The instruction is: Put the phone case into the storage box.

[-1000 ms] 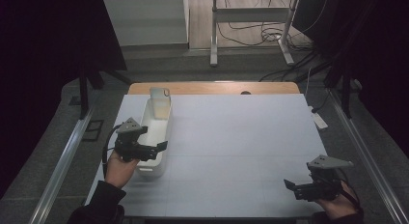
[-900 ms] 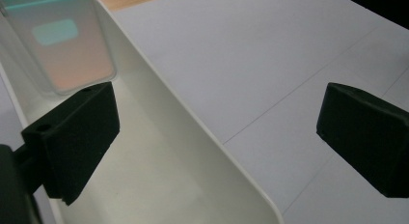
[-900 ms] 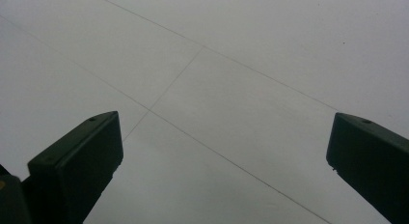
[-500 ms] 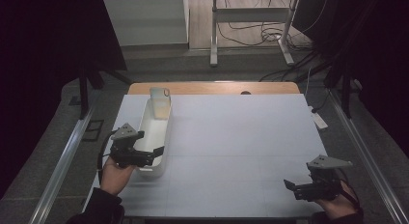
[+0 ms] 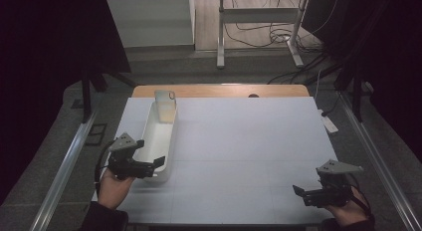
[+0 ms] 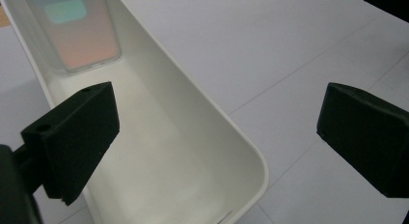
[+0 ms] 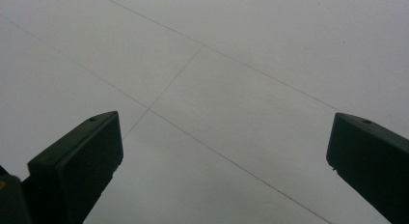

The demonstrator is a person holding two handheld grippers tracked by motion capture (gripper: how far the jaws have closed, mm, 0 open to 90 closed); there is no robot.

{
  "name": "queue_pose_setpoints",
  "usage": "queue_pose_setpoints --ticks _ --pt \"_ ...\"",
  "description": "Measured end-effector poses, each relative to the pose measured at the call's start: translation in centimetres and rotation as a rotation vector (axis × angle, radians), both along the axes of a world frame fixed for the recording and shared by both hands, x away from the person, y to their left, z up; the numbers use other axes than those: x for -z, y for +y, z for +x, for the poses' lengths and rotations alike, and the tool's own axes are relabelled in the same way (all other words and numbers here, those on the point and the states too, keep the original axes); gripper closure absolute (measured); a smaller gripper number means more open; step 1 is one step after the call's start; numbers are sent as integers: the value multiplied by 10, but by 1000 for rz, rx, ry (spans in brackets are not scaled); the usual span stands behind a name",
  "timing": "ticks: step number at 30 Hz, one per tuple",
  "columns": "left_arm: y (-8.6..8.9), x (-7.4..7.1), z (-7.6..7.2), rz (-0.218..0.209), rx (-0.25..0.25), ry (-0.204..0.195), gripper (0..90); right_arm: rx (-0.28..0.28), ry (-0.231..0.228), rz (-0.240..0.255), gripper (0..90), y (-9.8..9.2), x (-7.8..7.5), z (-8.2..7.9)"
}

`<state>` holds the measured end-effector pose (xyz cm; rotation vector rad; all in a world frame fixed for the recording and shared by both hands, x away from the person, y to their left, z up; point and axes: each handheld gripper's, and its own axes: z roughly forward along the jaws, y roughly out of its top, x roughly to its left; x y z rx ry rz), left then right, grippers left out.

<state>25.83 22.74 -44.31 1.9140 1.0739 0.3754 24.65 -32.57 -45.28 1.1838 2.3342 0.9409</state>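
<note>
The left gripper (image 6: 217,137), jaws wide apart and holding nothing, hangs over the near end of the long white plastic bin (image 6: 212,132) at the table's left. It looks light, stiff and smooth; its thin side wall seems the best hold. Farther in, a pale phone-like slab (image 6: 79,31) leans upright.

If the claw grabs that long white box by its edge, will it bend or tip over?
The white bin looks like stiff moulded plastic, so it probably won't bend. It's long and low, so unlikely to tip. Its smooth glossy wall may slip in the open left gripper.
</note>
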Motion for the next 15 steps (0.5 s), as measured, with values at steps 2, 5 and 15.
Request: queue_pose_setpoints --ticks 2,5,15 --pt "1 0 -2 -3 -3 0 16 1 0 0 0 0 0 0" --pt "3 1 -6 -5 -8 1 16 1 0 0 0 0 0 0" --pt "9 3 -18 -7 -22 3 16 0 2 -2 0 0 0 0"
